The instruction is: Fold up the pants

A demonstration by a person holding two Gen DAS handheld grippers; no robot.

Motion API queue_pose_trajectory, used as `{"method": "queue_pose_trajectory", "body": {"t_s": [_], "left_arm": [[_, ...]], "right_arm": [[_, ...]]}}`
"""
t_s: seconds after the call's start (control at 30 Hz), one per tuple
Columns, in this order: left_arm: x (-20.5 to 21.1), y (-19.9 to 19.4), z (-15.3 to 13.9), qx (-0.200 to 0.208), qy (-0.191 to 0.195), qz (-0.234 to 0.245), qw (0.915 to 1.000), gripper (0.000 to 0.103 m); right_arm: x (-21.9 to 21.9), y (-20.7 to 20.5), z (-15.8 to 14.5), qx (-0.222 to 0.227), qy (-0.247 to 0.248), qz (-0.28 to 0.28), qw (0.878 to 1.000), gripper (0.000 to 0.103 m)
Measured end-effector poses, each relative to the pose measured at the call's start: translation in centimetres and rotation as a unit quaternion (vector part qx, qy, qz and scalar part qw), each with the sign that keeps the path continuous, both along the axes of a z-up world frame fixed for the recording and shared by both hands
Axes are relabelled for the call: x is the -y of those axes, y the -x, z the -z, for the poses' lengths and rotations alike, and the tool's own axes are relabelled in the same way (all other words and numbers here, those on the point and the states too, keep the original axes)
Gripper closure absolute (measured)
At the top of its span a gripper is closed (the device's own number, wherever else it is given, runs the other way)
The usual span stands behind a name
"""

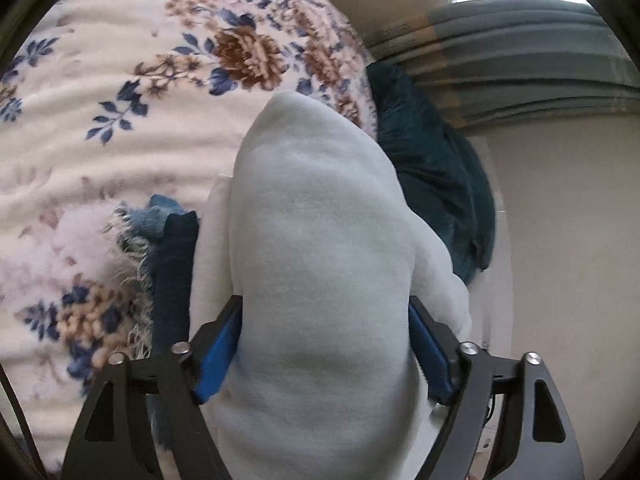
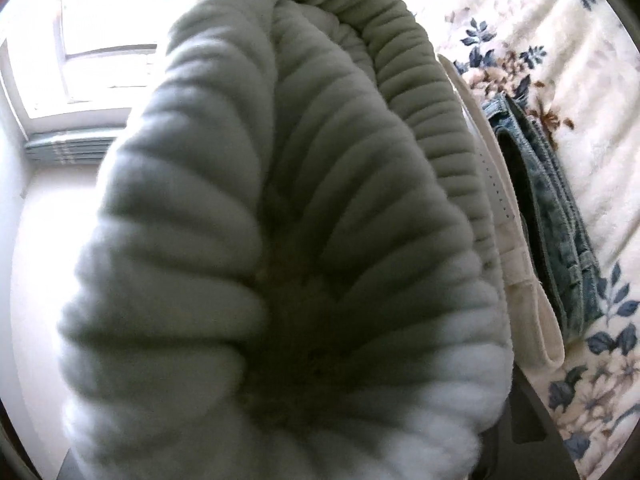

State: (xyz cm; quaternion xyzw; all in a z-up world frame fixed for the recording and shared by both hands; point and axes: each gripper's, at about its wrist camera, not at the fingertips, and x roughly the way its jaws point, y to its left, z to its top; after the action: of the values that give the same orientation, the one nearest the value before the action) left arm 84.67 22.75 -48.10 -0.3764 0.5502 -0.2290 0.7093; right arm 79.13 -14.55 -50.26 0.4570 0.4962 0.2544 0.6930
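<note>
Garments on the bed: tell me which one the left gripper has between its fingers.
The white fleece pants, bunched between the left gripper's blue pads. The frayed jeans, the navy piece and the teal one lie apart, untouched.

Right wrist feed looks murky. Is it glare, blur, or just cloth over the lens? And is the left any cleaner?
Right wrist: the pale pants fill the frame, soft and shadowed low down, and the window is blown out; the gripper is hidden. Left wrist: evenly lit, floral blanket slightly blurred, fingers sharp around the pants.
</note>
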Motion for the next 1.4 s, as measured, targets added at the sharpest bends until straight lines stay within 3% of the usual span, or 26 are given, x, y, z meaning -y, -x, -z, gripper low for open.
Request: {"method": "queue_pose_trajectory", "body": {"t_s": [0.03,0.07,0.17,0.2,0.27,0.37,0.43,0.5,0.57,0.63,0.67,0.7,0.77,1.17,1.4], "left_arm": [[0.1,0.1,-0.6,-0.011,-0.014,-0.002,0.9999,0.023],[0.2,0.2,-1.1,-0.015,-0.026,-0.003,0.9996,0.023],[1.0,1.2,-3.9,0.010,-0.123,-0.014,0.9922,0.010],[1.6,2.0,-5.4,0.034,-0.174,-0.017,0.9840,0.005],[2.7,3.3,-7.1,0.055,-0.235,-0.019,0.9702,0.003],[5.5,6.5,-9.6,0.081,-0.338,-0.018,0.9376,0.002],[6.9,8.1,-10.2,0.083,-0.375,-0.017,0.9229,0.002],[8.2,9.5,-10.3,0.082,-0.399,-0.015,0.9130,0.002],[9.2,11.0,-10.6,0.085,-0.409,-0.016,0.9087,0.002],[10.0,12.1,-11.1,0.090,-0.423,-0.018,0.9013,0.002],[10.4,12.6,-11.4,0.092,-0.430,-0.018,0.8980,0.002],[10.7,13.0,-11.7,0.095,-0.434,-0.017,0.8956,0.002],[11.0,13.7,-12.3,0.099,-0.436,-0.021,0.8940,0.002],[13.1,18.0,-16.1,0.118,-0.453,-0.046,0.8824,0.002],[14.5,23.7,-20.6,0.139,-0.462,-0.076,0.8728,0.002]], "right_arm": [[-0.1,0.0,-0.2,-0.012,0.015,-0.002,1.000,0.018],[-0.3,0.1,-0.4,-0.024,0.030,-0.001,0.999,0.010],[-0.4,1.3,-2.1,-0.033,0.058,0.013,0.998,0.007],[-0.2,1.7,-2.8,-0.037,0.084,0.018,0.996,0.007],[0.1,2.8,-5.3,-0.034,0.181,0.039,0.982,0.007],[-0.7,4.3,-9.2,-0.011,0.340,0.060,0.938,0.007],[-2.1,5.4,-11.8,0.006,0.450,0.064,0.891,0.007],[-3.6,5.9,-13.6,0.020,0.505,0.055,0.861,0.007],[-3.6,7.3,-15.9,0.032,0.524,0.045,0.850,0.007],[-5.2,7.5,-15.8,0.042,0.539,0.032,0.841,0.007],[-5.5,9.3,-18.3,0.045,0.540,0.030,0.840,0.007],[-5.9,9.6,-18.5,0.047,0.544,0.028,0.837,0.007],[-5.6,12.1,-22.1,0.048,0.549,0.026,0.834,0.006],[-4.1,15.4,-26.6,0.076,0.534,0.031,0.842,0.006],[-3.0,19.9,-30.5,0.109,0.537,0.031,0.836,0.006]]}}
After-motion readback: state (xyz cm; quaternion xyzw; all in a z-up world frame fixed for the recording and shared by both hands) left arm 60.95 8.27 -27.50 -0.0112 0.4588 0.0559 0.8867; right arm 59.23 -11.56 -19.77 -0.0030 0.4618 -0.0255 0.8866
